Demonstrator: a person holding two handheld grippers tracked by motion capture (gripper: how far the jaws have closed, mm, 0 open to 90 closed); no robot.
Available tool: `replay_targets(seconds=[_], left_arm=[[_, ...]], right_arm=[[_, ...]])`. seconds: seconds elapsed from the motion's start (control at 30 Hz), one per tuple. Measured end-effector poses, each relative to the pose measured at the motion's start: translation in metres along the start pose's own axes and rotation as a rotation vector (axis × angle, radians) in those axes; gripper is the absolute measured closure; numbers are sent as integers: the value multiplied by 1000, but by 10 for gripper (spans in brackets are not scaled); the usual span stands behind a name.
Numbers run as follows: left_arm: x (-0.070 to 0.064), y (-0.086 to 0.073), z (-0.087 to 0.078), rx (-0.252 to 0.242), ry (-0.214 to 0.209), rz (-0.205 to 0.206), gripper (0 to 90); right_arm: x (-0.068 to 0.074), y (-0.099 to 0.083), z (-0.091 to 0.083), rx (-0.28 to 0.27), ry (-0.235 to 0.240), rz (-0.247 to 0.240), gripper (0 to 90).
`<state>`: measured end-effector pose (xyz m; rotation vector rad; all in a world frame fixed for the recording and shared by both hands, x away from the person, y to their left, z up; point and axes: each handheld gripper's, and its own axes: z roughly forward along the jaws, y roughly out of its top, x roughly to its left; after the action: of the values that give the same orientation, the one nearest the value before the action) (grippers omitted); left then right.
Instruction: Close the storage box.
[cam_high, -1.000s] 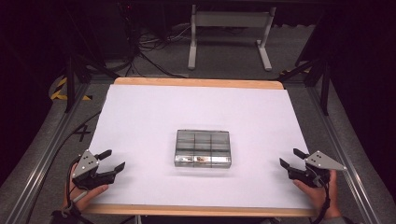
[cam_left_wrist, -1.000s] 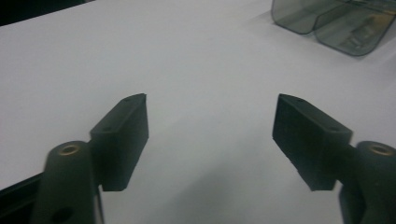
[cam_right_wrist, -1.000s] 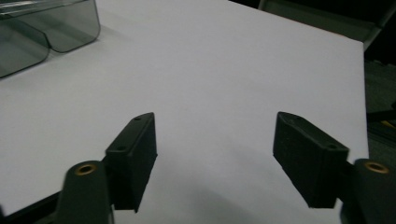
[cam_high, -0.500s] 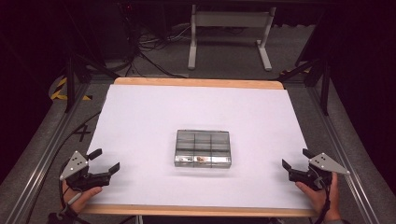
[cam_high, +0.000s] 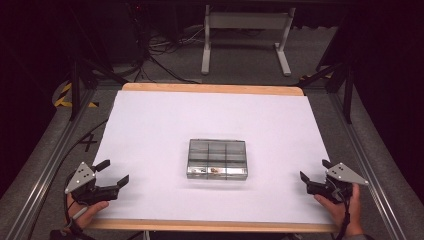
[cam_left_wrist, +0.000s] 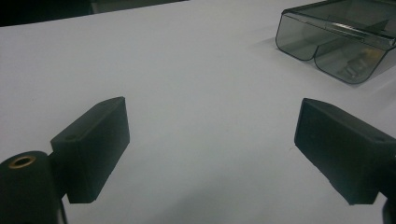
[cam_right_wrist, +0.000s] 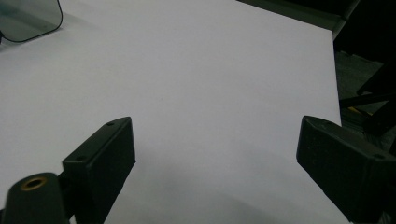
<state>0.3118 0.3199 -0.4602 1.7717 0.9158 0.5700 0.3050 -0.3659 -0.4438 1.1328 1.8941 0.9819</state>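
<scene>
Clear compartment box (cam_high: 217, 159) mid-table, no readable labels, left tool (cam_high: 112, 173) and right tool (cam_high: 314, 176) both spread, empty

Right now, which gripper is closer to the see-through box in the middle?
Left, though only by a little. The left gripper is off the clear box's left side near the table's front corner; the right gripper is off its right side, slightly farther. Neither touches it.

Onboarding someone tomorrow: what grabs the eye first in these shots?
The clear compartment box, alone at the middle of the white table, with something small in its near compartments. Then the left gripper and right gripper, both open and empty, at the near corners, well apart from the box.
</scene>
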Motion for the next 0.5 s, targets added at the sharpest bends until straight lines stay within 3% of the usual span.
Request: replay_targets(seconds=[0.5], left_arm=[[-1, 1, 2, 16, -1, 8, 110]], right_arm=[[-1, 0, 0, -4, -1, 4, 123]])
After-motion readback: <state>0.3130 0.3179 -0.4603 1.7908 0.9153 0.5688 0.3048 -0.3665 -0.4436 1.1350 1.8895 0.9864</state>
